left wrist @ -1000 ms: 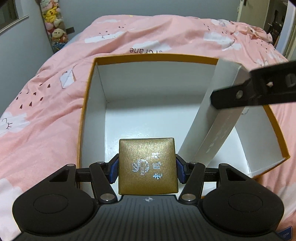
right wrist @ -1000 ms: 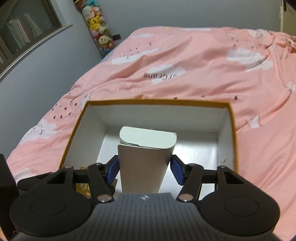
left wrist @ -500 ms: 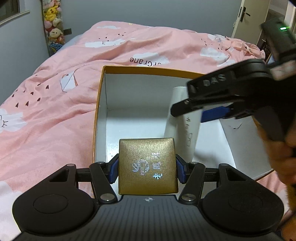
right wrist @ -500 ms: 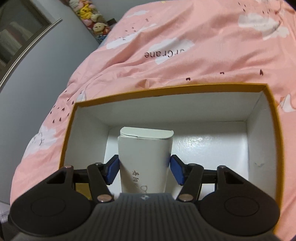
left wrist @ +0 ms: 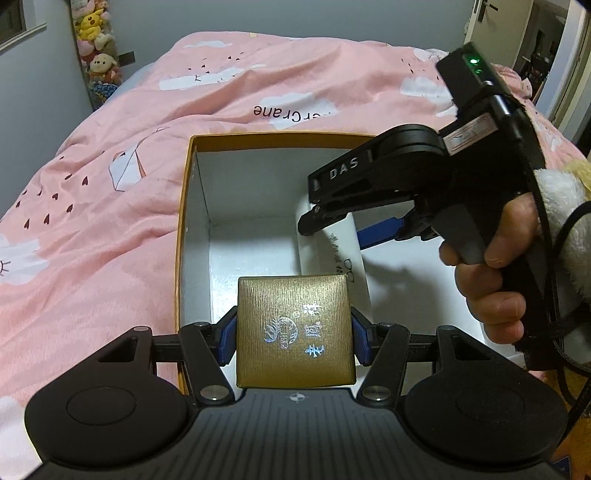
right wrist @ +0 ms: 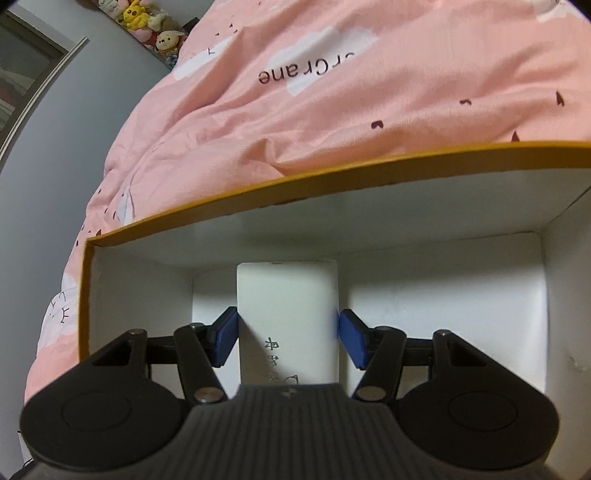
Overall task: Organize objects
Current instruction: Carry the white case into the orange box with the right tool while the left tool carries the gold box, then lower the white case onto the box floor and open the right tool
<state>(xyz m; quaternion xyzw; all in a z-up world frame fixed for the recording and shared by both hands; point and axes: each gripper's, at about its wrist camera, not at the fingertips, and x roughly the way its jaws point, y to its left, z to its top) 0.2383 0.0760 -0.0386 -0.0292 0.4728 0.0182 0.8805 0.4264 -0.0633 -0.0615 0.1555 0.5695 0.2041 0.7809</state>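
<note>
My left gripper is shut on a small gold box with silver and blue print, held over the near edge of a large open box that has a gold rim and white inside. In the left wrist view my right gripper, held by a hand, reaches down into that box from the right. It is shut on a tall white carton with dark print, its blue pads against both sides. The carton's lower end sits deep inside the large box, near the floor.
The large box lies on a bed with a pink cloud-print cover. Plush toys hang in the far left corner by a grey wall. A door stands at the far right. The white floor of the box shows left of the carton.
The right gripper has come down and in from the right, carrying the white carton from above the rim to deep inside the large box. The left gripper with the gold box has stayed put.
</note>
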